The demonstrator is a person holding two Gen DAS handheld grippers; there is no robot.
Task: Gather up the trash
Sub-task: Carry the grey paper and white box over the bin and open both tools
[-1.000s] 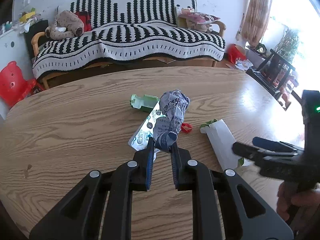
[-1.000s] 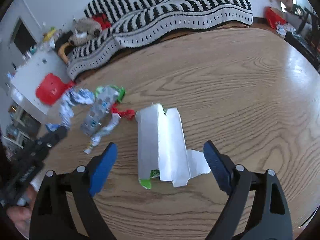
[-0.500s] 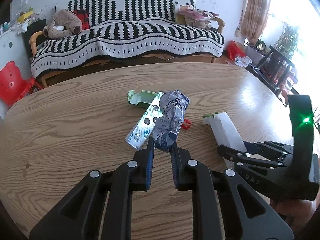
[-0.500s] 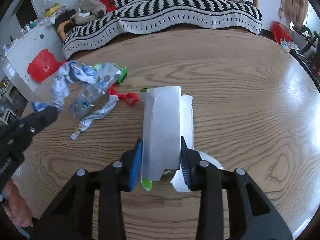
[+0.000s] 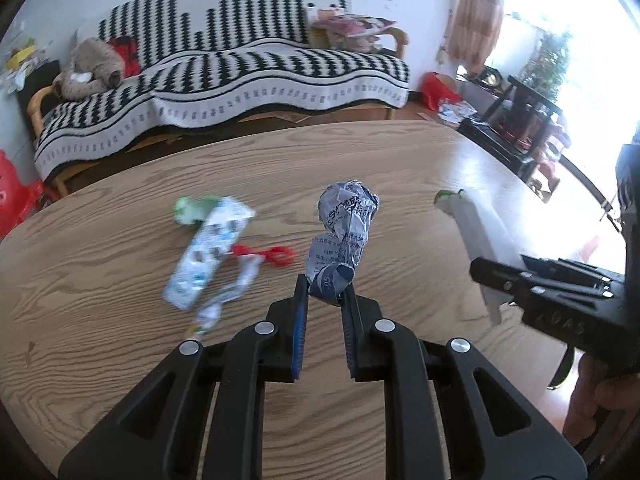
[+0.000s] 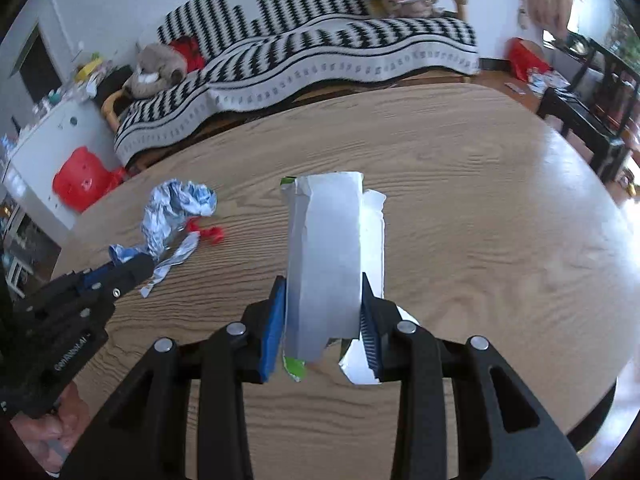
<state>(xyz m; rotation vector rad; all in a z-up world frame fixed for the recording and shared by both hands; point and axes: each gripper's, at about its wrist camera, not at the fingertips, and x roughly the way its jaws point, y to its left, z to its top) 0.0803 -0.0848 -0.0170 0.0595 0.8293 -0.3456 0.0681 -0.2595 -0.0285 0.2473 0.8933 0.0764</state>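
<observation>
You have 2 pieces in hand, your left gripper (image 5: 325,300) clamping the crumpled wrapper (image 5: 345,224) and your right gripper (image 6: 323,312) pinching the flattened white carton (image 6: 328,256), while the blister pack (image 5: 208,248), red scrap (image 5: 276,255) and torn strip (image 5: 224,296) lie uncollected on the table (image 5: 120,360).

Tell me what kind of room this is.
Most likely a living room in a home. A sofa under a black-and-white striped cover stands behind the wooden table, a stuffed toy lies on it, and a curtain hangs by a bright window.

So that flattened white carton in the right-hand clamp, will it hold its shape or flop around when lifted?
Probably fairly stiff: the white carton stands out straight beyond the right gripper without drooping. It looks light, being opened and flattened. Its loose torn flaps may bend or catch.
</observation>
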